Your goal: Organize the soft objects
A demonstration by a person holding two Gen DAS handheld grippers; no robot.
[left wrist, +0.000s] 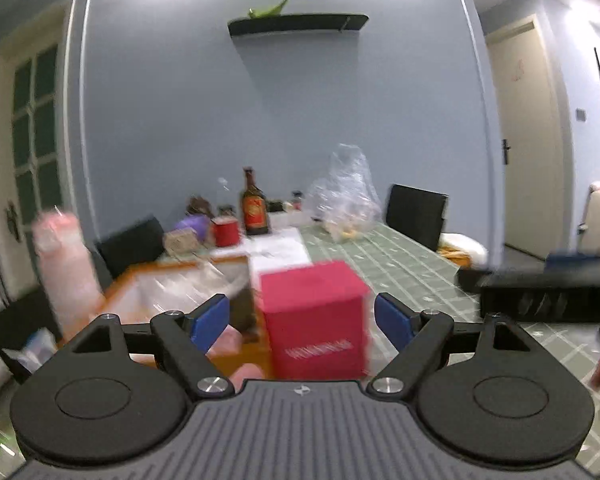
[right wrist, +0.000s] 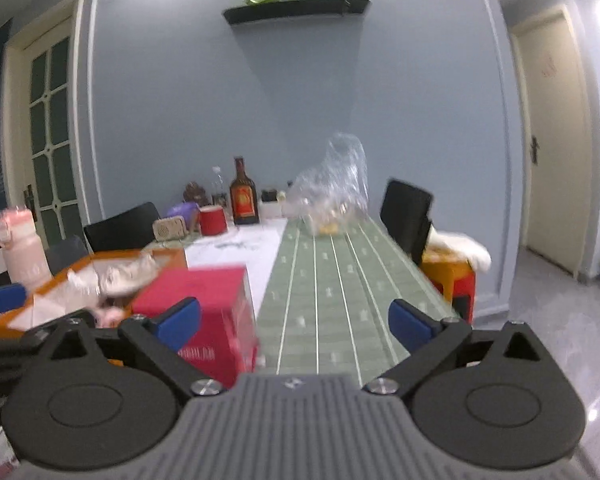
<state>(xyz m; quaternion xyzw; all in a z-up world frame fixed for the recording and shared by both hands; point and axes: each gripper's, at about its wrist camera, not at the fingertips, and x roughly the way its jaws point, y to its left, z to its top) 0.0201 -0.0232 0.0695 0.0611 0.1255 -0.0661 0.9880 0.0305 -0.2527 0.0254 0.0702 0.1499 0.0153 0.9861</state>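
Here, in the left wrist view, the left gripper is spread wide and holds nothing; the red cardboard box stands just ahead, beside the orange-rimmed tray of crumpled, pale soft things.

From the right wrist view, the right gripper also gapes empty over the green-checked tablecloth. The pale soft bundle in the tray looks light and floppy; pinch a raised fold.

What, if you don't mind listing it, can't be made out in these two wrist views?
- Red box lettering: motion-blurred in both views.
- Orange tray contents: blurred pale soft things; the left gripper body hides the near part.
- Clear bag contents: too small.
- Right gripper: nothing between its fingers.
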